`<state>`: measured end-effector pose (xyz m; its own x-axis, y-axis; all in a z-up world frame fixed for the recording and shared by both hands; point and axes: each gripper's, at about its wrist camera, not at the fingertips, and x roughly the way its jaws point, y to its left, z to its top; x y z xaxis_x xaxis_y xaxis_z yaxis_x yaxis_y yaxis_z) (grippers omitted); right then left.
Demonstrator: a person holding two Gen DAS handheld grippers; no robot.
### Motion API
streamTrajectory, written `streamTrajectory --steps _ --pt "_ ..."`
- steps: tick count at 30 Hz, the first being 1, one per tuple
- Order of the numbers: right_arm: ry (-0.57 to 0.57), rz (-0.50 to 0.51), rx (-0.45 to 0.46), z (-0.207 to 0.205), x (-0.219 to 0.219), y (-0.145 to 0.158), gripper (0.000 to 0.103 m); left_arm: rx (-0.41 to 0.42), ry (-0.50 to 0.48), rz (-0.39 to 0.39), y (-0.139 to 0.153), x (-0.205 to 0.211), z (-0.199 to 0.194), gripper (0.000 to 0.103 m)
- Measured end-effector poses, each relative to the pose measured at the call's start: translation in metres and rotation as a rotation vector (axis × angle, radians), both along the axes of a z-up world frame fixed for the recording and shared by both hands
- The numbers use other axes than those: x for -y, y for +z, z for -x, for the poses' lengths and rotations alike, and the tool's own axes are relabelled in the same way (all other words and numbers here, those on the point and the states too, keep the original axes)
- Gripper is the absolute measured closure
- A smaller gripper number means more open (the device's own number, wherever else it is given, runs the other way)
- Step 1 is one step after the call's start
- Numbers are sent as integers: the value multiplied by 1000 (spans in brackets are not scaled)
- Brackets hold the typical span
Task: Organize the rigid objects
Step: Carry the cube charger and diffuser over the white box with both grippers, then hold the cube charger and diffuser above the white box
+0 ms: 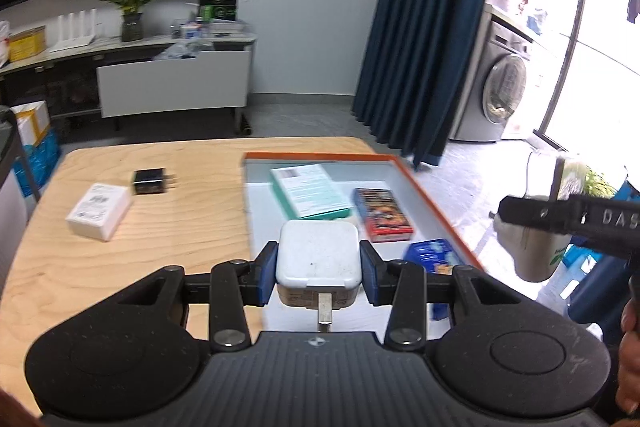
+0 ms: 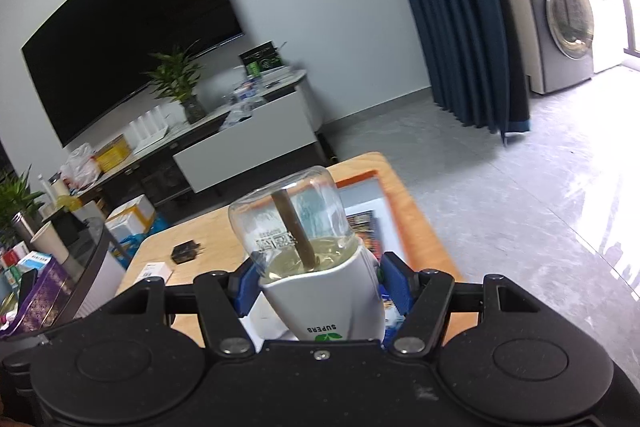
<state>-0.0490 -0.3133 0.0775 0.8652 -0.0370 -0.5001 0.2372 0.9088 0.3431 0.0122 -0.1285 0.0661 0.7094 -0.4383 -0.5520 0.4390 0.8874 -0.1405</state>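
My left gripper (image 1: 319,277) is shut on a white square charger (image 1: 318,255), prongs towards the camera, held above the near edge of an orange-rimmed white tray (image 1: 424,187). In the tray lie a teal box (image 1: 308,193), a red box (image 1: 382,215) and a blue box (image 1: 434,255). On the wooden table (image 1: 180,227) to the left sit a white box (image 1: 99,211) and a black charger (image 1: 150,181). My right gripper (image 2: 320,291) is shut on a white cup (image 2: 320,307) with a clear dome lid and a brown straw, held above the table's right side; this cup (image 1: 534,251) also shows in the left wrist view.
Beyond the table stand a low TV cabinet (image 1: 172,87) with a potted plant (image 1: 132,3), a blue curtain (image 1: 424,27) and a washing machine (image 1: 500,83). A cluttered side table (image 2: 48,267) with cups and boxes stands left of the wooden table.
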Motion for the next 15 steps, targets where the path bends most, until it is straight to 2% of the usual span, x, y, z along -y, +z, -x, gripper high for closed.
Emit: streamTrajectory --steps 7,15 --pt "-5 14 5 11 7 -5 27 5 -13 -5 0 21 5 61" --pt "14 -3 6 14 7 -9 27 -33 32 -27 -8 28 12 61"
